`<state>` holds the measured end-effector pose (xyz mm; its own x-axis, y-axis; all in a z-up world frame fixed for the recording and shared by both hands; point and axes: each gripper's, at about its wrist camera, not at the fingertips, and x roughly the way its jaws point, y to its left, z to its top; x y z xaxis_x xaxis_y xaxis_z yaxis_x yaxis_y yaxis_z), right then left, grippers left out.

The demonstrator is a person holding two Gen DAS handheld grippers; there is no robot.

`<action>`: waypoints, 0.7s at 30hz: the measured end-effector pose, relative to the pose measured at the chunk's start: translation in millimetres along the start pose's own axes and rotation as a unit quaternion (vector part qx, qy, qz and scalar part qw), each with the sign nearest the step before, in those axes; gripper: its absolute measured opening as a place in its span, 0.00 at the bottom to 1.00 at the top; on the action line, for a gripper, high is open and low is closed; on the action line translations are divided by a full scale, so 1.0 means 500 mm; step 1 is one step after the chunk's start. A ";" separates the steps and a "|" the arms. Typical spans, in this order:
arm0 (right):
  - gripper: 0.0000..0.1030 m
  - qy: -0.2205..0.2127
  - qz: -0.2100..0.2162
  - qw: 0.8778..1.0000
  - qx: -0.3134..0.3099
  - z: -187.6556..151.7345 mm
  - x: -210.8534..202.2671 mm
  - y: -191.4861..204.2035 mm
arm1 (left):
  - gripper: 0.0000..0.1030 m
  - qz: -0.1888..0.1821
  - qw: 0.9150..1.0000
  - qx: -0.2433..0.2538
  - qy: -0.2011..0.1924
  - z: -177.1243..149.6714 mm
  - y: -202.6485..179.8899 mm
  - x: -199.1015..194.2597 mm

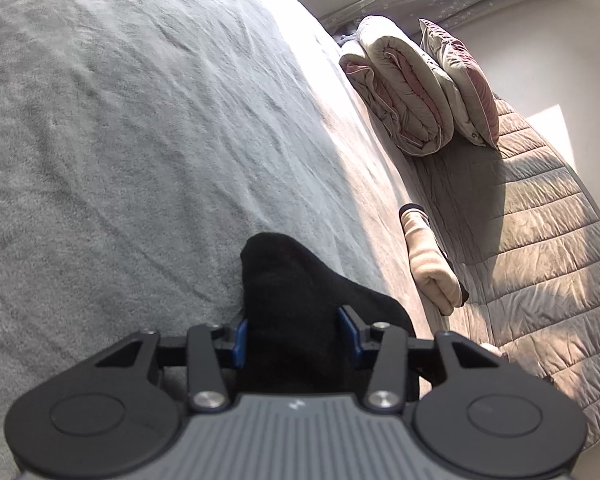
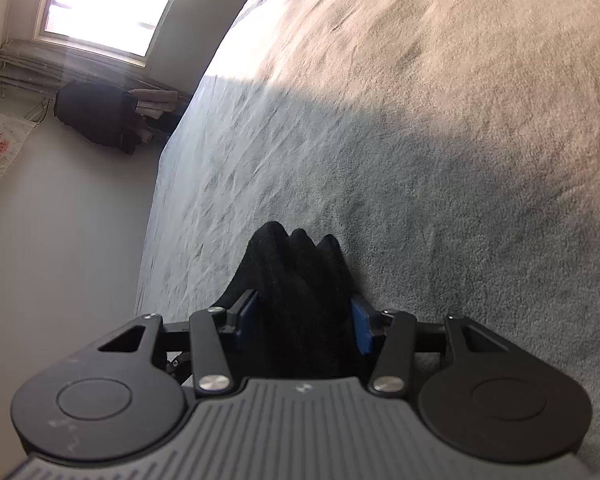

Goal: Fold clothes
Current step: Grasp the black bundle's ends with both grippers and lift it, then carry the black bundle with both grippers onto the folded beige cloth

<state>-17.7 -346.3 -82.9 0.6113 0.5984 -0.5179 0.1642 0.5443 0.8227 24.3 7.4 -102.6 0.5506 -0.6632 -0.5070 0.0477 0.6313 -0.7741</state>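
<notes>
Gripping black cloth (image 1: 296, 320) with your left gripper (image 1: 296, 340), blue pads clamped on it at 6 o'clock over the grey blanket (image 1: 140, 140). Your right gripper (image 2: 304, 328) is clamped on bunched black cloth too, also at 6 o'clock. A beige sock (image 1: 428, 256) lies at 3 o'clock in your left view, folded quilt (image 1: 404, 92) at 1 o'clock.

No words or numbers could be read; only a small white emblem stood on each grey ribbed gripper housing (image 1: 296, 405) (image 2: 303, 388).
</notes>
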 end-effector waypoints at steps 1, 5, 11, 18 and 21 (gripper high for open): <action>0.36 0.003 -0.001 1.000 -0.001 0.000 0.005 0.002 | 0.29 -0.003 1.000 -0.008 0.002 0.001 0.004 0.002; 0.24 0.003 0.010 0.999 0.034 -0.002 0.008 -0.003 | 0.22 -0.016 0.999 -0.038 0.005 0.009 0.007 -0.001; 0.22 0.001 0.034 0.998 0.052 0.004 -0.022 0.010 | 0.20 -0.021 1.000 -0.004 0.004 0.026 -0.048 -0.014; 0.22 -0.023 0.053 0.995 0.084 0.048 -0.076 0.007 | 0.20 -0.040 0.998 0.043 0.010 0.062 -0.151 0.019; 0.22 -0.046 0.055 0.994 0.082 0.091 -0.114 0.011 | 0.20 -0.043 0.997 0.066 0.018 0.076 -0.206 0.062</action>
<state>-16.8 -404.3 -38.3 0.6995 0.5884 -0.4054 0.2122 0.3707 0.9042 68.2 -62.6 -24.0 0.5100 -0.7291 -0.4564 0.2038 0.6179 -0.7594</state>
